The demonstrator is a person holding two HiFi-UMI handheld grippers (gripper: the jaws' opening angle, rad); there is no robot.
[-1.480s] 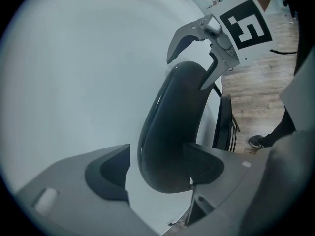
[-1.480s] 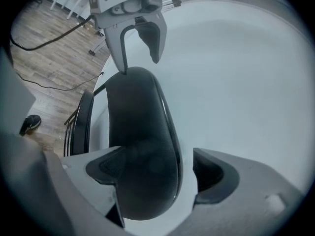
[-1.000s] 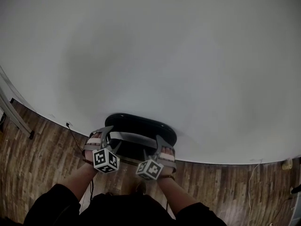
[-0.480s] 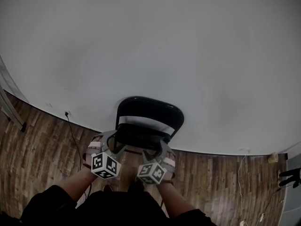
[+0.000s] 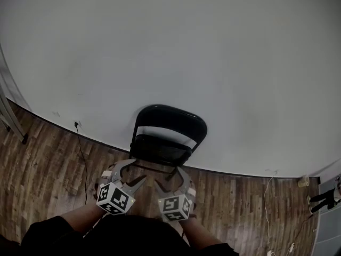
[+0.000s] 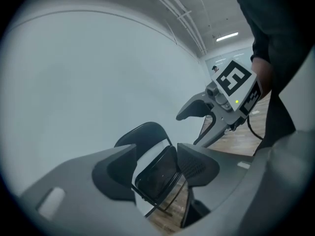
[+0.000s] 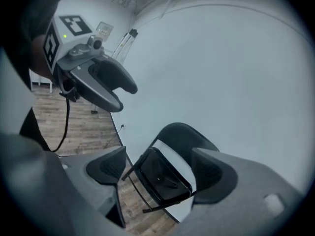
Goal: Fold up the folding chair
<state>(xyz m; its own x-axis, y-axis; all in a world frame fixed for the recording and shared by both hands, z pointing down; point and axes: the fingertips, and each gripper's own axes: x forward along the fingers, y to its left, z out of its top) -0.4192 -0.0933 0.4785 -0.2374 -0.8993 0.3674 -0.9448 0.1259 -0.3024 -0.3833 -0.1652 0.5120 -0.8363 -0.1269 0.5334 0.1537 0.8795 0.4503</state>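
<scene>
The black folding chair (image 5: 168, 135) stands against the white wall with its seat tipped up toward the backrest. Both grippers hang in front of it over the wooden floor, apart from it. My left gripper (image 5: 132, 174) is open; its jaws have just been closing and nothing is between them. My right gripper (image 5: 169, 178) is open and empty too. In the left gripper view the chair (image 6: 143, 134) shows beyond my left gripper (image 6: 155, 168), with the right gripper (image 6: 206, 117) alongside. The right gripper view frames the chair (image 7: 182, 134) between my right gripper (image 7: 157, 173) jaws, the left gripper (image 7: 113, 90) to the upper left.
A curved white wall (image 5: 176, 47) rises behind the chair. A thin cable (image 5: 82, 153) runs from the wall's foot across the wood floor (image 5: 42, 169). A metal stand's leg (image 5: 10, 119) is at the far left; small items (image 5: 305, 181) lie at the wall's right.
Both grippers have drawn back from the chair toward the person. They were at its front edge; now the chair stands free by the wall. The left jaws have narrowed.
</scene>
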